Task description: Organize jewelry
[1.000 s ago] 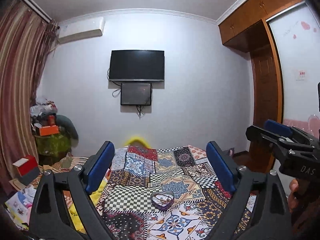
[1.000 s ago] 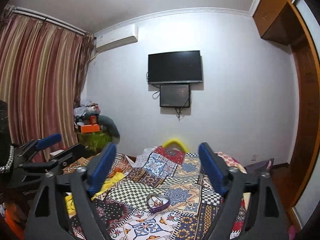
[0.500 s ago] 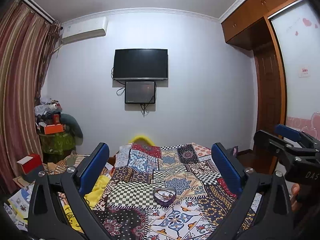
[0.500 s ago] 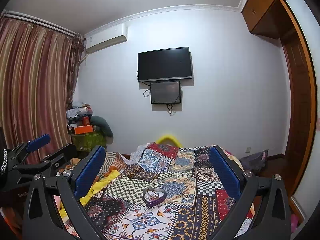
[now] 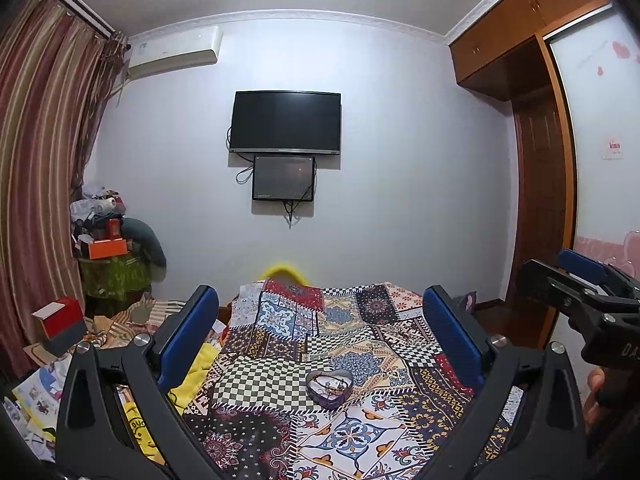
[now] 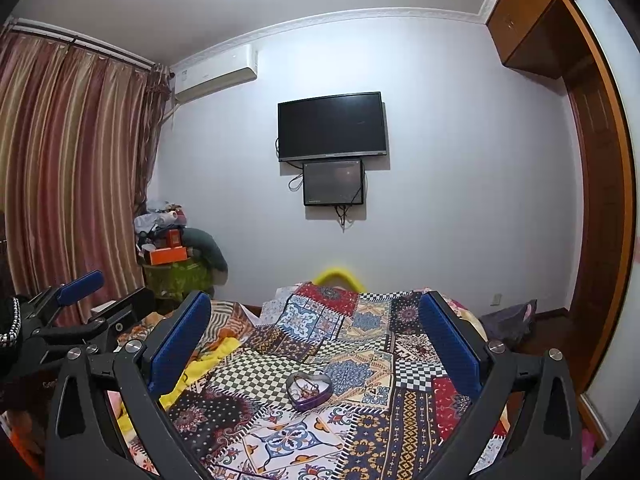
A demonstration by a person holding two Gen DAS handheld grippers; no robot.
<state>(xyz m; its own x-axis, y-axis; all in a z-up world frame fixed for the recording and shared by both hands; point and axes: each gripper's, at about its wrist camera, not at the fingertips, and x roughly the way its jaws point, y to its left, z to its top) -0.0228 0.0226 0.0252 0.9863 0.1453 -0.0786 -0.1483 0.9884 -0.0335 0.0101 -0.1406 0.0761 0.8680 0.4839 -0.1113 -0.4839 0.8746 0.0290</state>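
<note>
Jaws wide above patchwork bedspread, bedroom.

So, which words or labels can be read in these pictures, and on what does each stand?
"DA", cut off at the picture's edge: on the right gripper.
Too small or blurred to read: wall sticker, television brand, air conditioner label, yellow cloth print.
</note>
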